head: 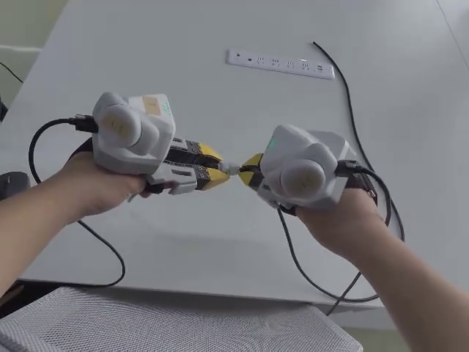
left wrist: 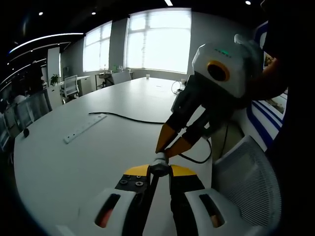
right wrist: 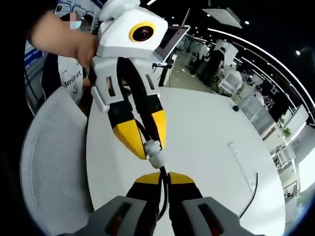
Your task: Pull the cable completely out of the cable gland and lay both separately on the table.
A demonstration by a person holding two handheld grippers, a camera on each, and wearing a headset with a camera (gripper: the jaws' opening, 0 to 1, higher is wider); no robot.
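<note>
Jaws of my left gripper (head: 218, 173) are closed on the gland (head: 231, 169). The right gripper (head: 246, 170) pinches the cable (right wrist: 163, 188) just beside it, above the table's (head: 183, 88) near edge. I judge the pull is in hand; next I draw them straight apart.

White table (head: 183, 242) bears a power strip (head: 280, 64) and black cord (head: 350, 110).
</note>
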